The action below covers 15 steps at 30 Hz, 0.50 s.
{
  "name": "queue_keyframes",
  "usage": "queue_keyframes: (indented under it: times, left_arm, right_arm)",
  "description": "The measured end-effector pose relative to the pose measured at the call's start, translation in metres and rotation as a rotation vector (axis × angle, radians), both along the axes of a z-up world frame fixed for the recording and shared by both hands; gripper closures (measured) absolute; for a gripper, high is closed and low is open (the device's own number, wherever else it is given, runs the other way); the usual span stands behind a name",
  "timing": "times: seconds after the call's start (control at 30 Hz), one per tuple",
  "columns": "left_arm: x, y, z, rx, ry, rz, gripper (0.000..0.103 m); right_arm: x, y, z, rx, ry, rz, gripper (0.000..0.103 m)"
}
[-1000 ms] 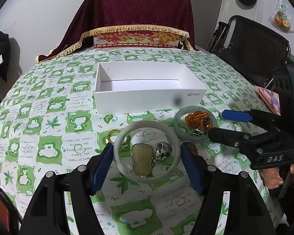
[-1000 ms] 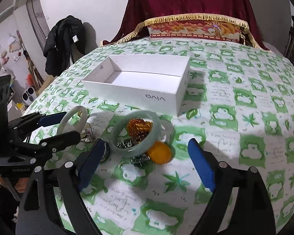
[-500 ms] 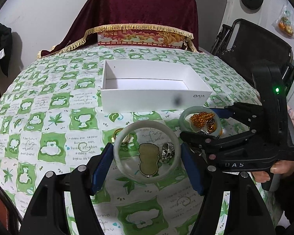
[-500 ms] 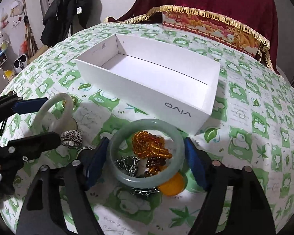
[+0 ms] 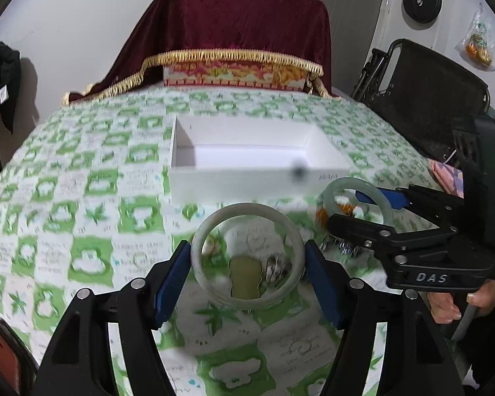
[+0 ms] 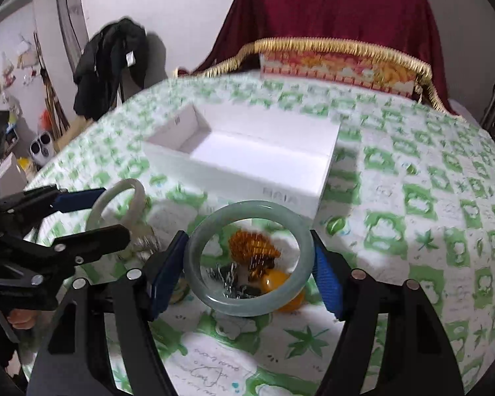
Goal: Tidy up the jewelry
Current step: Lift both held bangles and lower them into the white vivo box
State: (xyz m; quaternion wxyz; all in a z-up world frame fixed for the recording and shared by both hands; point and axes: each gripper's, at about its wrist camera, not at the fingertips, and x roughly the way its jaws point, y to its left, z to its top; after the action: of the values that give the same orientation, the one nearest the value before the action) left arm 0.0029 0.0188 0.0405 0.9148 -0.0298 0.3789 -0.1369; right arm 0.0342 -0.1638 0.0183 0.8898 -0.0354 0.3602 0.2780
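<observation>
My left gripper (image 5: 247, 269) is shut on a pale jade bangle (image 5: 199, 231) and holds it above the tablecloth; a tan pendant (image 5: 246, 277) and a silver ring (image 5: 277, 269) lie below it. My right gripper (image 6: 249, 265) is shut on a green jade bangle (image 6: 194, 250), lifted over amber beads (image 6: 252, 247), a silver chain (image 6: 226, 279) and an orange bead (image 6: 274, 282). The open white box (image 5: 260, 155) stands just beyond both. Each gripper shows in the other's view, the right one (image 5: 363, 211) and the left one (image 6: 110, 213).
A maroon fringed cloth (image 5: 234, 26) covers a stand at the table's far edge. A black folding chair (image 5: 429, 92) is at the right. A dark jacket (image 6: 112, 62) hangs at the left. The green-patterned tablecloth (image 5: 82, 198) spreads around the box.
Both grippers have risen and lifted their bangles off the tablecloth, toward the box. The loose jewelry stays on the cloth.
</observation>
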Motion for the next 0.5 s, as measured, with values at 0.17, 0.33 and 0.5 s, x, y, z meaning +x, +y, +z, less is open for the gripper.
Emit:
queue_keyframes:
  times: [0.17,0.33,0.5]
  left_arm:
    - [0.022,-0.004,0.032,0.037,-0.073,-0.004,0.033]
    - [0.063,-0.008,0.045,0.070,-0.103,-0.003,0.033]
    - [0.100,0.001,0.026,0.064,-0.040,0.010,0.033]
  right_arm:
    - [0.012,-0.006,0.031,0.058,-0.048,-0.026,0.034]
    - [0.051,0.010,0.040,0.027,-0.076,-0.045,0.034]
    - [0.087,0.021,0.022,-0.007,-0.022,-0.058,0.034]
